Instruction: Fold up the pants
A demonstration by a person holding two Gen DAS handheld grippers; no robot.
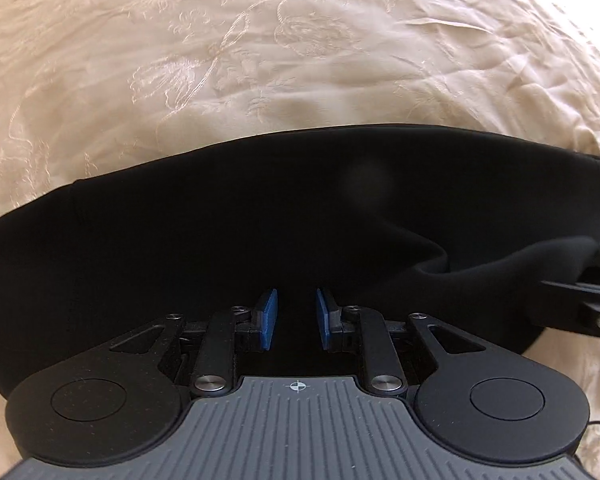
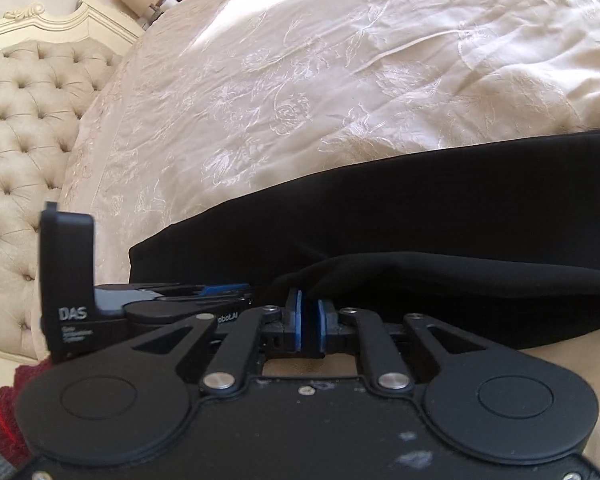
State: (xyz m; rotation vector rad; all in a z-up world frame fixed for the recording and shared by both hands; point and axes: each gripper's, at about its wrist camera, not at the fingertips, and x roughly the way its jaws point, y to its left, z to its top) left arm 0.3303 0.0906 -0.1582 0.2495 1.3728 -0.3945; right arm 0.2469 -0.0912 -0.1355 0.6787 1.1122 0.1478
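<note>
Black pants [image 1: 228, 224] lie in a long band across a cream embroidered bedspread [image 1: 260, 48]; they also show in the right wrist view [image 2: 440, 208]. My left gripper [image 1: 297, 312] hovers over the pants' near edge, its blue pads apart, with dark cloth between and below them. My right gripper [image 2: 309, 316] has its blue pads close together at a raised fold of the pants' near edge; whether cloth is pinched between them is unclear. The right gripper's fingers [image 1: 580, 304] enter the left wrist view at the right, at a lifted fold.
A tufted cream headboard [image 2: 24, 120] stands at the left of the bed in the right wrist view. The left gripper's body [image 2: 100, 304] sits close to the right gripper's left side. A red knitted sleeve cuff [image 2: 4, 404] shows at bottom left.
</note>
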